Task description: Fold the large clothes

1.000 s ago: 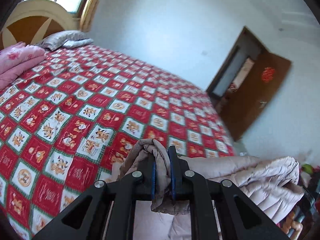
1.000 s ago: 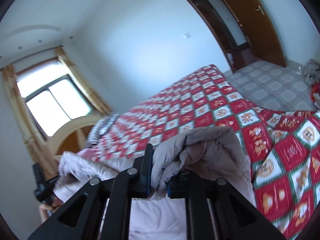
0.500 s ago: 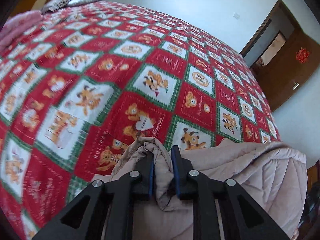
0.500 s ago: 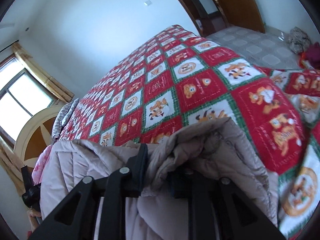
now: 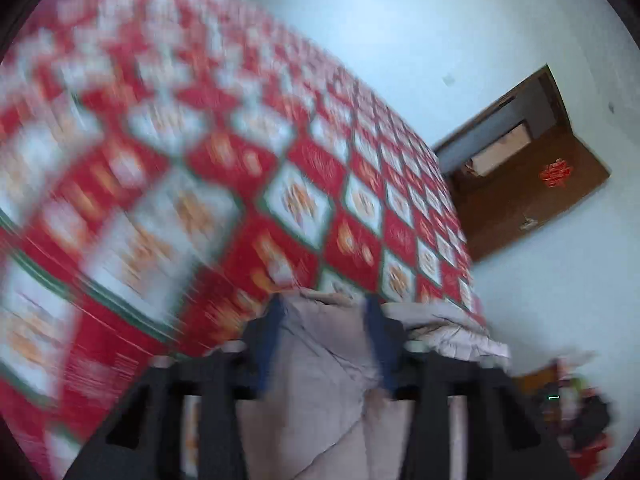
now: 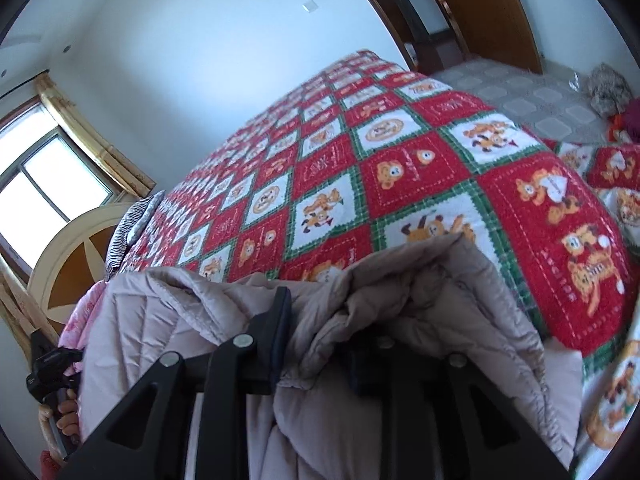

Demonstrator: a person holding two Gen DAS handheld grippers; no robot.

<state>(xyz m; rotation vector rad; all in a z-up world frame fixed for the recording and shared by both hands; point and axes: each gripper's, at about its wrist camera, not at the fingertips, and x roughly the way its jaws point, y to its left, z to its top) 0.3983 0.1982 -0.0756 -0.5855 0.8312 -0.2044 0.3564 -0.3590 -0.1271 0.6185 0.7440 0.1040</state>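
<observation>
A beige padded coat lies on the red, white and green patchwork bedspread, folded edge forward. My left gripper is over it with its jaws opening. The blue pads stand wide apart, and the fabric lies loose between them without touching either. The left wrist view is blurred by motion. In the right wrist view, a thick fold of the coat fills my right gripper. Its jaws are opening, but the fabric still packs the gap and covers the right finger.
The bedspread stretches ahead to a striped pillow and a cream headboard under a window. A pink quilt lies at the left. A brown door stands open, with loose items on the tiled floor.
Both grippers came down and brought the coat's edge onto the bed. The left jaws spread wide and let go of the fabric. The right jaws widened slightly around their fold.
</observation>
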